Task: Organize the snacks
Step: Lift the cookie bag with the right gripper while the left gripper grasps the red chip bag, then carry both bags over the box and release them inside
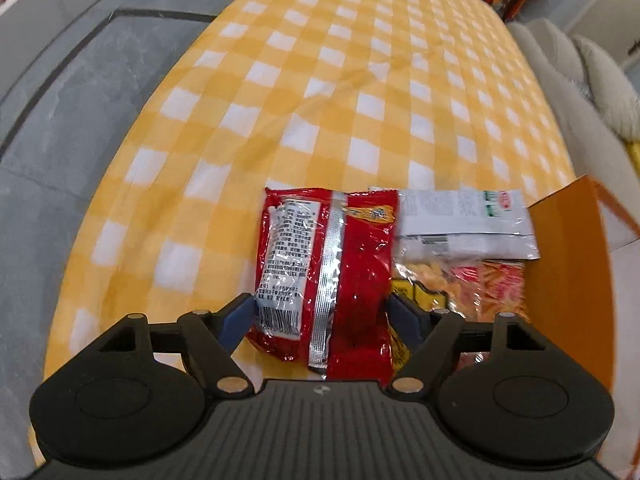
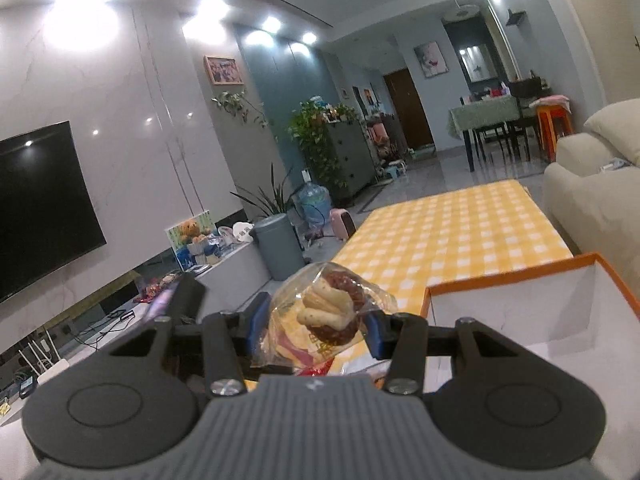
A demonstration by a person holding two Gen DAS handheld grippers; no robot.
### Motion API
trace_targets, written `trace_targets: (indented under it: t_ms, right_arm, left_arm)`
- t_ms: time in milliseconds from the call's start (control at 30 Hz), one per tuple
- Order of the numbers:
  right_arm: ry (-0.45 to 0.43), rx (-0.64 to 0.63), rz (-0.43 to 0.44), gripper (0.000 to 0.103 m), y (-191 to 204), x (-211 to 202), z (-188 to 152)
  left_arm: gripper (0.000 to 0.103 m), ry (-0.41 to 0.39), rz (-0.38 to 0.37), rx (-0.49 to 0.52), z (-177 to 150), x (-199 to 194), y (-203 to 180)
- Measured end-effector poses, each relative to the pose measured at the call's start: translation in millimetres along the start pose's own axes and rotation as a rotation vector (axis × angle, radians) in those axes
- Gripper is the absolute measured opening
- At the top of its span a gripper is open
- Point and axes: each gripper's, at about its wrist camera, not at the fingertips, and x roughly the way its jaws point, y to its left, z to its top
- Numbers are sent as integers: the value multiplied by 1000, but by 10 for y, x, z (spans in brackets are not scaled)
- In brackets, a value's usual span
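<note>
While left tongs [image 1: 320, 316] clamp red packet [image 1: 324, 272].

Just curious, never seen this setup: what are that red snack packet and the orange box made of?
The red packet looks like glossy plastic film: it crinkles, glints, and has a silvery foil-like seam. The orange box looks like matte cardboard: flat, stiff walls with clean edges, white inside in the right wrist view.

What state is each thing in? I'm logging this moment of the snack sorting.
Left gripper: shut on red packet.
Red packet: sealed, back side up.
White packet: sealed, lying on other snacks.
Right gripper: shut on clear bag.
Clear bag: lifted, crumpled.
Orange box: open.
</note>
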Motion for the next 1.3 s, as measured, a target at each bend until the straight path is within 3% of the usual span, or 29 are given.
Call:
trace_targets:
  t_ms: [100, 200, 367, 767, 1033, 1167, 1300]
  right_arm:
    - [-10, -20, -1, 47, 30, -41, 3]
    - [2, -42, 17, 47, 27, -61, 3]
    - [26, -57, 17, 47, -24, -35, -4]
    - [33, -29, -72, 47, -316, -230, 341]
    - [171, 1, -233, 47, -688, -453, 534]
    - [361, -9, -379, 47, -786, -485, 587]
    - [476, -105, -464, 47, -779, -572, 545]
  left_arm:
    - [96, -14, 32, 65, 57, 79, -60]
    - [97, -28, 39, 60, 110, 130, -54]
    - [83, -56, -25, -9, 122, 165, 78]
    - [81, -131, -92, 35, -80, -262, 30]
    - [81, -226, -225, 56, -262, -885, -320]
    - [81, -232, -313, 74, -377, -1064, -533]
    - [81, -207, -408, 116, -462, -1125, -759]
